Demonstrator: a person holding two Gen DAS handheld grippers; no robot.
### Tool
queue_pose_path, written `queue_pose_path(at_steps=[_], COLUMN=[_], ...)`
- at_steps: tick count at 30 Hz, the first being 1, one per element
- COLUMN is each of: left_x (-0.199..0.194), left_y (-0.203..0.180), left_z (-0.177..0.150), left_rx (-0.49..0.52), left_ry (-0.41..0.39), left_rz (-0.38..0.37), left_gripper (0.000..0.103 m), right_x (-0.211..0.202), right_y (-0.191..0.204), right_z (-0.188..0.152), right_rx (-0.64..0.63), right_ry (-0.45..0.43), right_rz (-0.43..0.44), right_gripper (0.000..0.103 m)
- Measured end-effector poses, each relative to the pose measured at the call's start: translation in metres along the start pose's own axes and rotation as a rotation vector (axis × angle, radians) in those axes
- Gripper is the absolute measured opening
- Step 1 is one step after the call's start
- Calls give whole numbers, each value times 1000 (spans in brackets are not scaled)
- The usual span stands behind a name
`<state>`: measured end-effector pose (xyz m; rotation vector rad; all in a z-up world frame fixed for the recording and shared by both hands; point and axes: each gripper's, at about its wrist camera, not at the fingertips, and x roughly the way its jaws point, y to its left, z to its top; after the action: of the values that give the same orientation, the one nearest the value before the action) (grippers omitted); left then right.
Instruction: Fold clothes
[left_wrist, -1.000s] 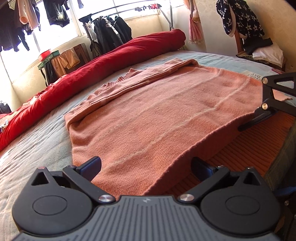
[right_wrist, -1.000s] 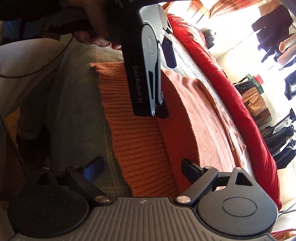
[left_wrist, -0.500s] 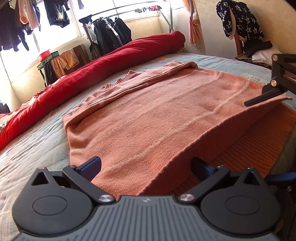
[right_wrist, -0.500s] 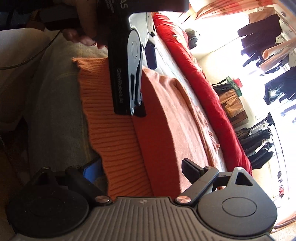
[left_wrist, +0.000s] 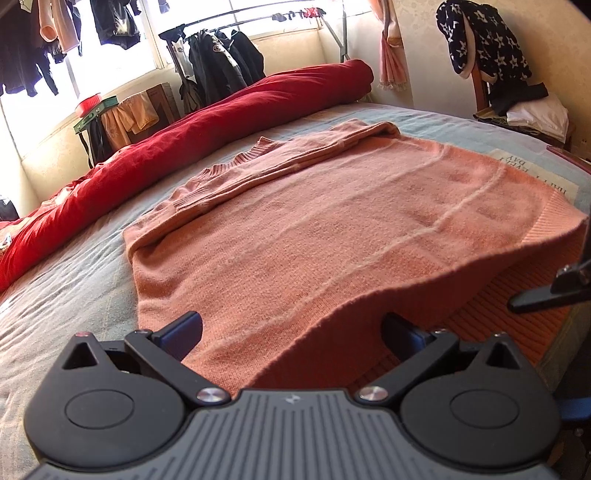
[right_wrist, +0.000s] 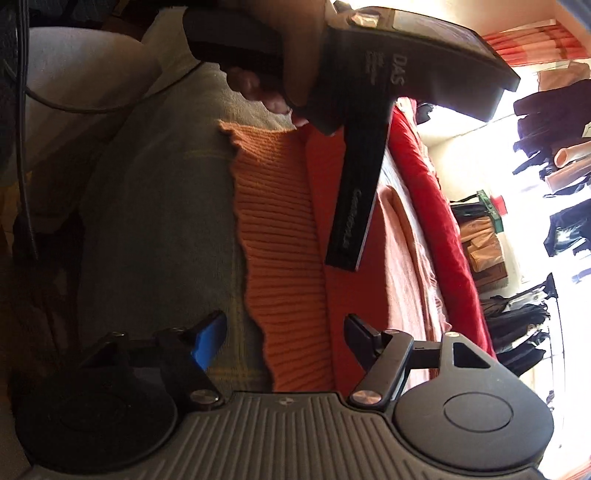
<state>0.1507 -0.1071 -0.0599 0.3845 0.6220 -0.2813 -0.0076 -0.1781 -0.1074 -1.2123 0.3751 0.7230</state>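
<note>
We see a salmon-pink knitted sweater with thin pale stripes (left_wrist: 332, 229) spread flat across a bed covered by a grey-blue quilted bedspread (left_wrist: 66, 280), and we place everything else by that sweater. Its ribbed orange hem (right_wrist: 280, 266) lies at the bed's near edge, and the upper layer of knit stands a little above the ribbing there, so a dark fold of shadow shows between the two. One sleeve is folded in over the chest on the far side, toward the ribbed neckline. Beyond the sweater a long rolled deep-red duvet (left_wrist: 207, 129) runs along the far side of the bed. The left claw (left_wrist: 291, 328) sits at the sweater's near edge with its black fingers spread wide; the raised edge of the knit lies between them, but the pads do not press on it. A hand (right_wrist: 280, 74) grips this tool's dark handle above the hem corner in the right wrist view. The right claw (right_wrist: 284, 339) is farther along the same hem, turned on its side, and its jaws are closing with the ribbed hem between them; the blue-padded finger is on the bedspread side and the other over the knit, both still clear of the cloth. Past the duvet, dark jackets hang on a metal clothes rail (left_wrist: 258, 22) under the bright window.
</note>
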Motion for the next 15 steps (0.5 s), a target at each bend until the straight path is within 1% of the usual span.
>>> queue_pose_path(at_steps=[2,5,7,9,13,15], left_x=[2,1,0,0,-1,-2], left_y=[2,2,1,0,0,0], left_z=[1,0,-1,-2,-4,-4], left_rx=[-5,-10,-8,-5,-16,-18], left_ry=[4,5,2,2,0,-2], left_rz=[2,0,-3,-6,-7,-8], left_gripper=[103,103,103,103,102,102], right_x=[4,15,14,14,14,15], right_y=[-9,-23,-36,-45,-61,-72], right_z=[4,-3,-10,-17,-31,-37], right_rx=[63,164,229,237,286,332], right_ry=[-5,13,11,32,56,60], right_rz=[77,144,166,148,185,211], right_gripper=[75,75,75,75,75,75])
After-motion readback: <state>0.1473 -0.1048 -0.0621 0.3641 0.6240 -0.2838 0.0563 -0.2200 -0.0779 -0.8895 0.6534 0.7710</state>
